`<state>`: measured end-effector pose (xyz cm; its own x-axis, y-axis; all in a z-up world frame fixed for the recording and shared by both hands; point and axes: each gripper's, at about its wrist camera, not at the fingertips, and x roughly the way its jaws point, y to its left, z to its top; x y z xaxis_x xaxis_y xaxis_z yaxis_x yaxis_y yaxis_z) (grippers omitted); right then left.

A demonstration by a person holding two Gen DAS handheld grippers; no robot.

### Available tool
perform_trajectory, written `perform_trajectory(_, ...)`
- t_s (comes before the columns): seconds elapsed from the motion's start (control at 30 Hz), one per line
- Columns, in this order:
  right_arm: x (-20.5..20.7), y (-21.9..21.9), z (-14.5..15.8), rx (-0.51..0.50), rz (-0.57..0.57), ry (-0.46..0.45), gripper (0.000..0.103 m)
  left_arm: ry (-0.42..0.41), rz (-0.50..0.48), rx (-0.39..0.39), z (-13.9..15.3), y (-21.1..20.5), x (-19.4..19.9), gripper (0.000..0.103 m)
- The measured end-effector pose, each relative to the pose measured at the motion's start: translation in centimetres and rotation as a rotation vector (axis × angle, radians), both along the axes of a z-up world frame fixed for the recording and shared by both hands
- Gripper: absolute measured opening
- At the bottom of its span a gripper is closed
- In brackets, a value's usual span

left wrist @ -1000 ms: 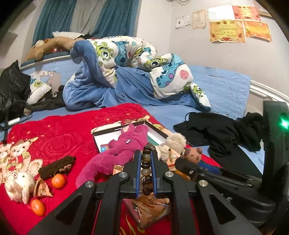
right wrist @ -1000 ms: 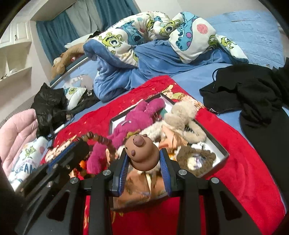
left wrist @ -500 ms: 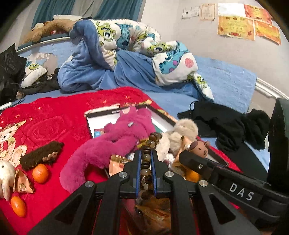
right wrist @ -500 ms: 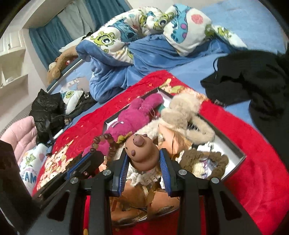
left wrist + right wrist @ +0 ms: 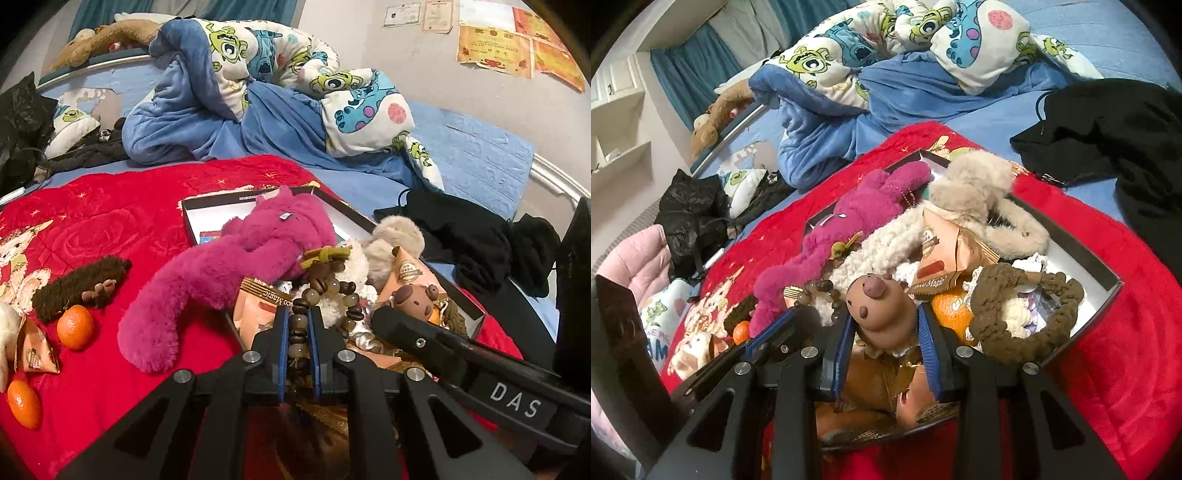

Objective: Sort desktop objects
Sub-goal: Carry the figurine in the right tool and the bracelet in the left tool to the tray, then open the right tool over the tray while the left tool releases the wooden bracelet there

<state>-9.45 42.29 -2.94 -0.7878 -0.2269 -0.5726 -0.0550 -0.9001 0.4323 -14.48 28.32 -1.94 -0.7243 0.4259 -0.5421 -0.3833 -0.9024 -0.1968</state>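
My left gripper (image 5: 298, 325) pinches a bead bracelet (image 5: 325, 295); my right gripper (image 5: 884, 332) clamps a brown capybara figure (image 5: 881, 314) (above the crowded box (image 5: 1104, 291)).

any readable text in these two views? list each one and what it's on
"DAS": white letters on the right claw's black arm, left wrist view.
"Magic": brown snack packet in the box; also on the packet edge in the right wrist view.
Round logo on the peach triangular packet: too small to read.
Wall certificates: blurred, unreadable.
White pillow: partial letters only, not legible.
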Motion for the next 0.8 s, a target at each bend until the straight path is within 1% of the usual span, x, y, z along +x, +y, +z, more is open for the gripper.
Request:
perform_trajectory(0.13,0.00,0.06,-0.19,0.000,-0.003,0.002,0.033,-0.004,0.002,-0.009,-0.31,0.05,0.11,0.011)
perform_trajectory(0.27,0.00,-0.07,-0.33,0.036,0.005,0.008,0.033,-0.006,0.004,0.002,-0.44,-0.16,0.15,0.011)
perform_trajectory(0.47,0.22,-0.38,-0.44,0.065,0.004,0.023,0.032,-0.003,0.010,-0.004,-0.64,-0.28,0.25,0.011)
perform_trajectory(0.6,0.49,-0.93,-0.51,0.109,-0.010,0.037,0.032,0.007,0.014,-0.007,-0.75,-0.33,0.41,0.011)
perform_trajectory(0.77,0.78,-0.80,-0.50,0.100,-0.012,0.053,0.032,0.012,0.021,-0.004,-0.89,-0.54,0.47,0.011)
perform_trajectory(0.8,0.84,-0.80,-0.47,0.100,-0.011,0.055,0.033,0.011,0.022,-0.004,-0.90,-0.57,0.44,0.014)
